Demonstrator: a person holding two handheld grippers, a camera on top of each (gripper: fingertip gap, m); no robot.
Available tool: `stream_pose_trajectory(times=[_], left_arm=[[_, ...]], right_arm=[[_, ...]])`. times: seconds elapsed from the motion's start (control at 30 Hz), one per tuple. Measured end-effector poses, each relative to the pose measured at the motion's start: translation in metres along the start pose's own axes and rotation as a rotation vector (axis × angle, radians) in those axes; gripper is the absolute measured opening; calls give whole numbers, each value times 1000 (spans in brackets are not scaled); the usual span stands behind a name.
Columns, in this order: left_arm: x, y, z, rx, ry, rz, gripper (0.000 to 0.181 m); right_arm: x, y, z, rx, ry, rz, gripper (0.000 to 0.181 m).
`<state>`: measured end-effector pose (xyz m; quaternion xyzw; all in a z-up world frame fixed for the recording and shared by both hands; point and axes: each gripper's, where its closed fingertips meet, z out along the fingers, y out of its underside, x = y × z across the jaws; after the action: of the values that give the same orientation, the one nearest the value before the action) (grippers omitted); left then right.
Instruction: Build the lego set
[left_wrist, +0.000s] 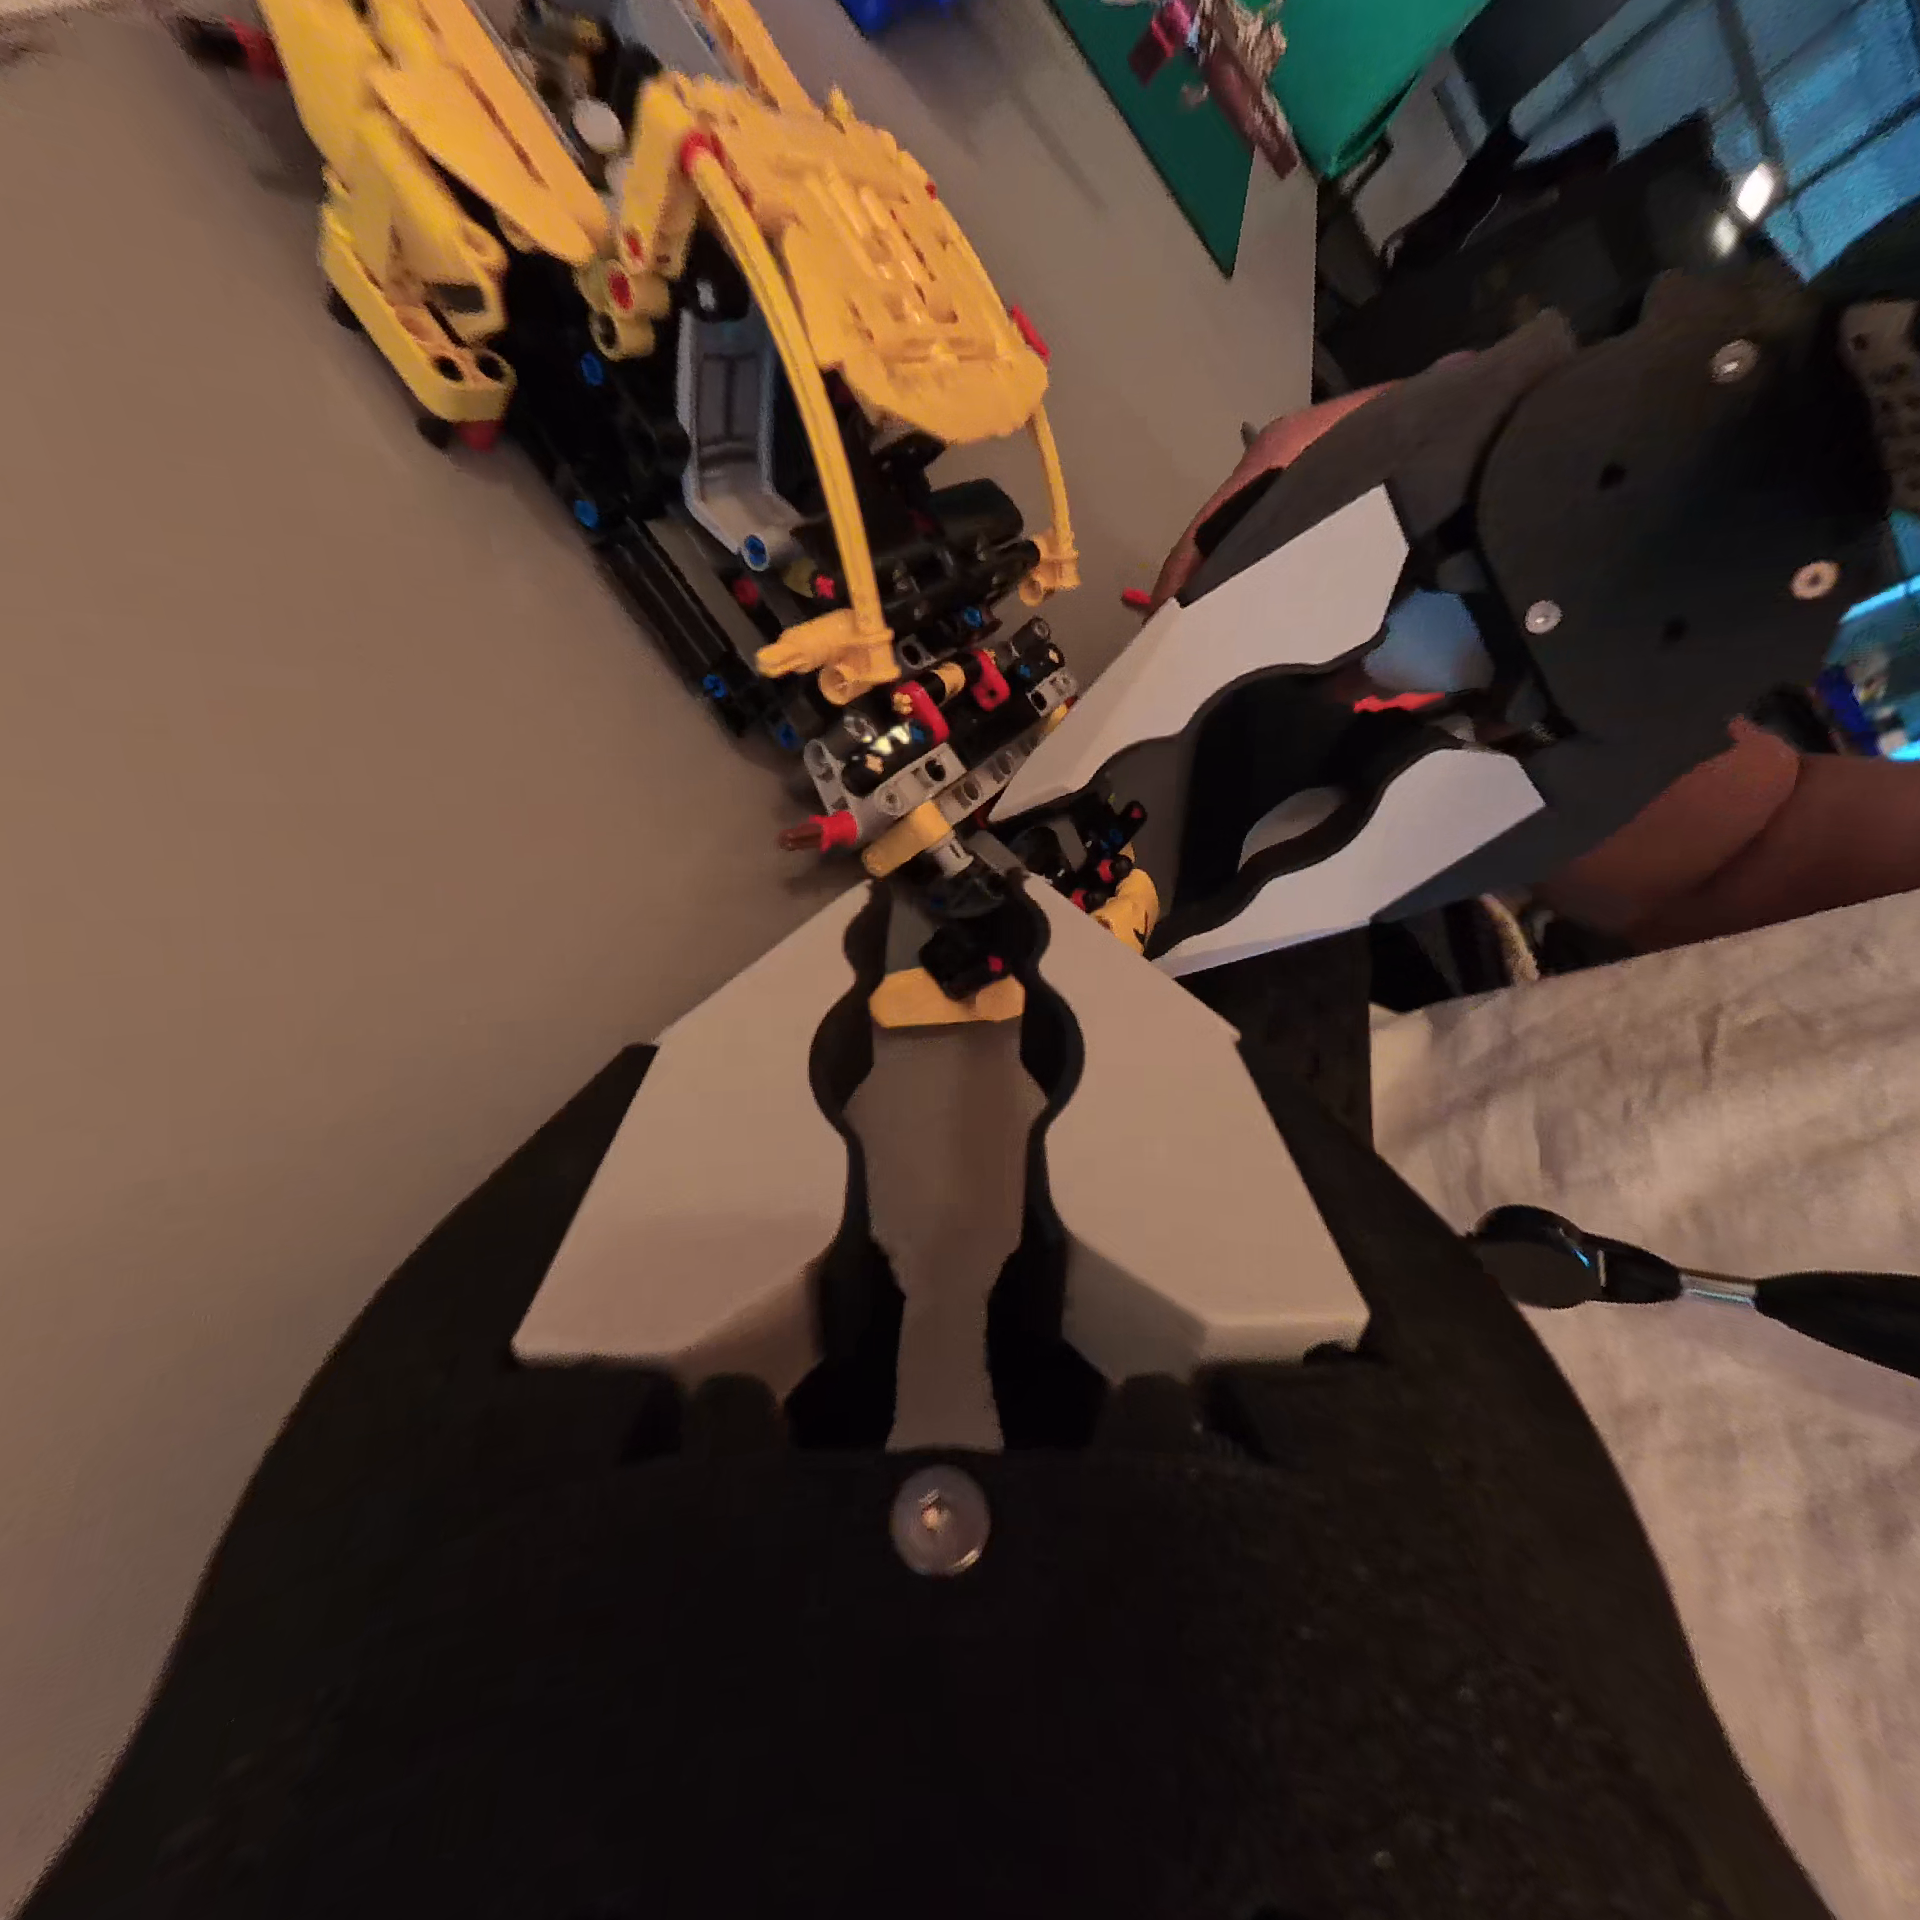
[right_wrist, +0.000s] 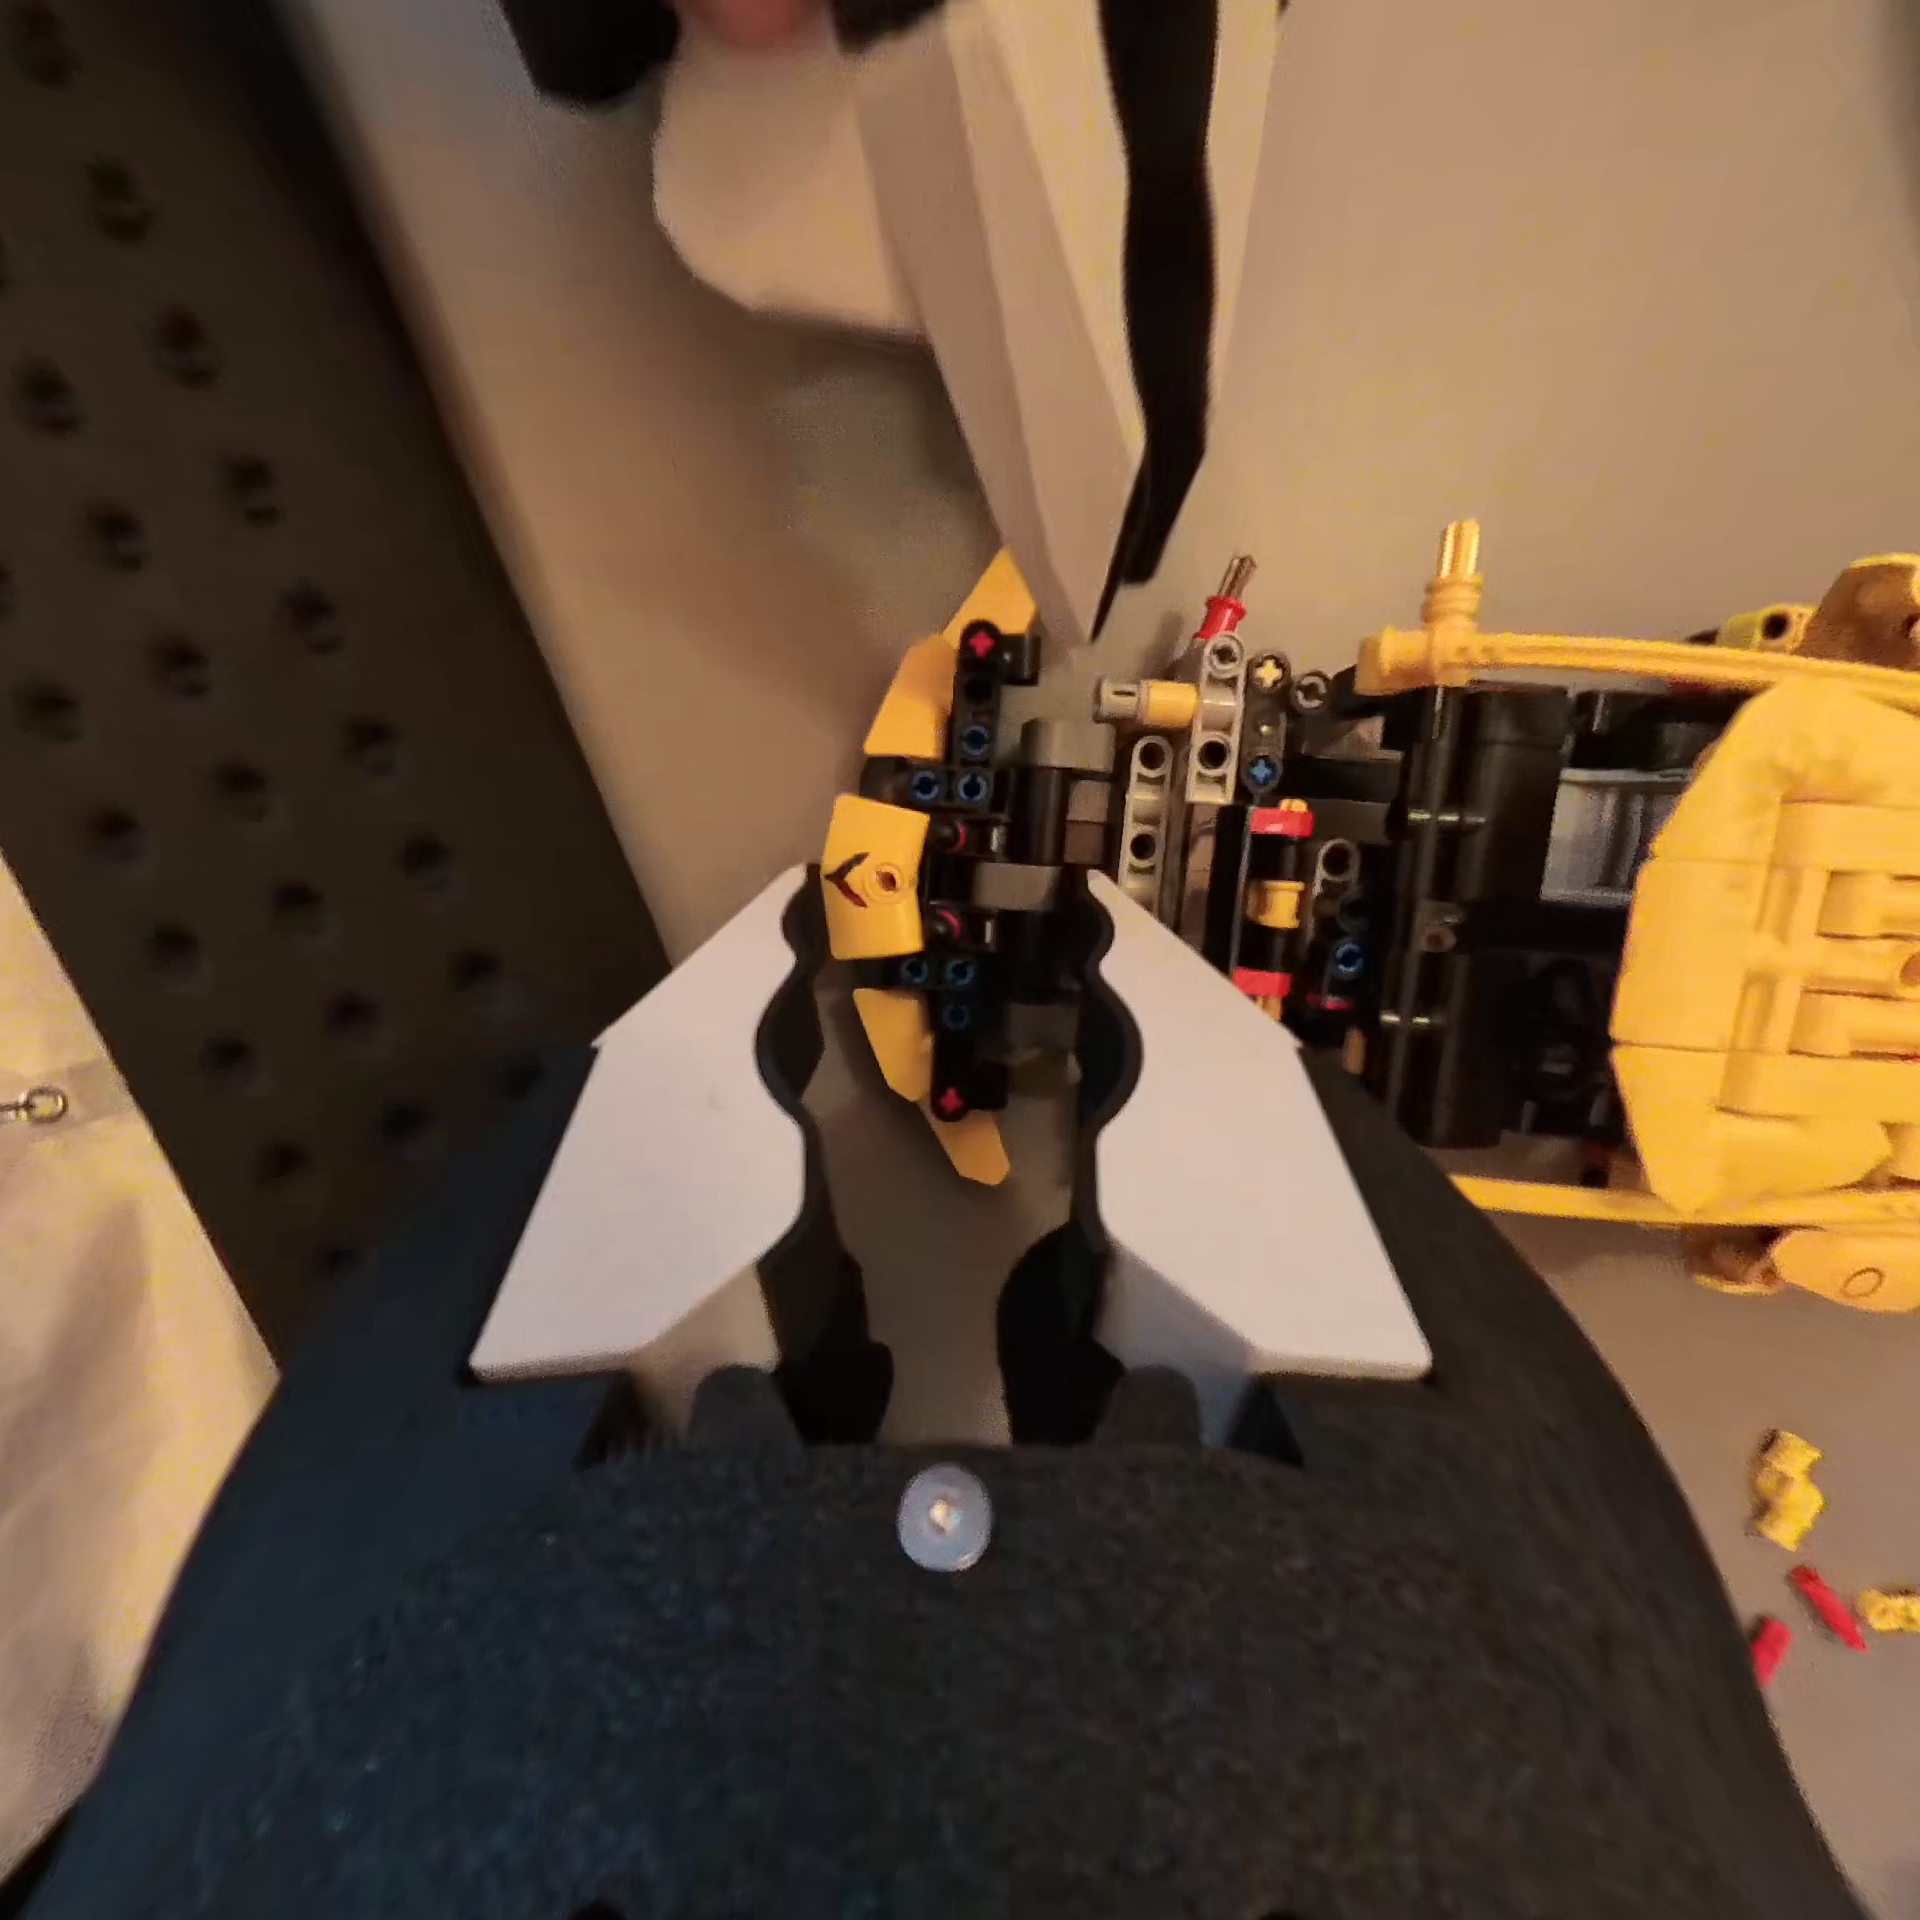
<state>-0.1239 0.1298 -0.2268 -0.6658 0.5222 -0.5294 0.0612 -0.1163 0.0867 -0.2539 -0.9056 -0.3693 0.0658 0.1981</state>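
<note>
On the grey worktop (left_wrist: 260, 831) lies the lego model (left_wrist: 748, 416), a long yellow and black vehicle. From my left hand-held gripper (left_wrist: 940, 914) its long axis runs straight away, up and to the left in that view; from my right hand-held gripper (right_wrist: 945, 904) it runs crosswise, off to the right. Both meet at the same near end of the model, where a curved yellow bumper piece (right_wrist: 883, 894) on a black beam frame sits.

My left one is closed to a narrow gap and looks to pinch a small black and yellow part (left_wrist: 951, 977) at that end, though I cannot see the contact cleanly. My right one stands partly open, its fingers reaching either side of the bumper section; whether they press on it or only bracket it I cannot tell. In the right wrist view the left fingers come down from above onto the top edge of the same section.

The relation that matters, I judge: the bumper lies across the model's axis, so seating it means pushing along that axis, with my left in line for it and my right steadying from the side. Loose yellow and red bits (right_wrist: 1813, 1548) lie apart on the worktop to the right.
</note>
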Motion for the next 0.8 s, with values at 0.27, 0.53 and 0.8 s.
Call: stream_pose_trajectory(times=[0.27, 0.53, 0.8], left_arm=[[2, -3, -36, 207, 32, -92, 30], [22, 14, 36, 9, -178, 181, 34], [25, -25, 67, 177, -311, 266, 33]], right_arm=[[7, -13, -47, 237, -211, 128, 43], [20, -24, -87, 361, -354, 199, 42], [11, -31, -83, 357, -425, 188, 41]])
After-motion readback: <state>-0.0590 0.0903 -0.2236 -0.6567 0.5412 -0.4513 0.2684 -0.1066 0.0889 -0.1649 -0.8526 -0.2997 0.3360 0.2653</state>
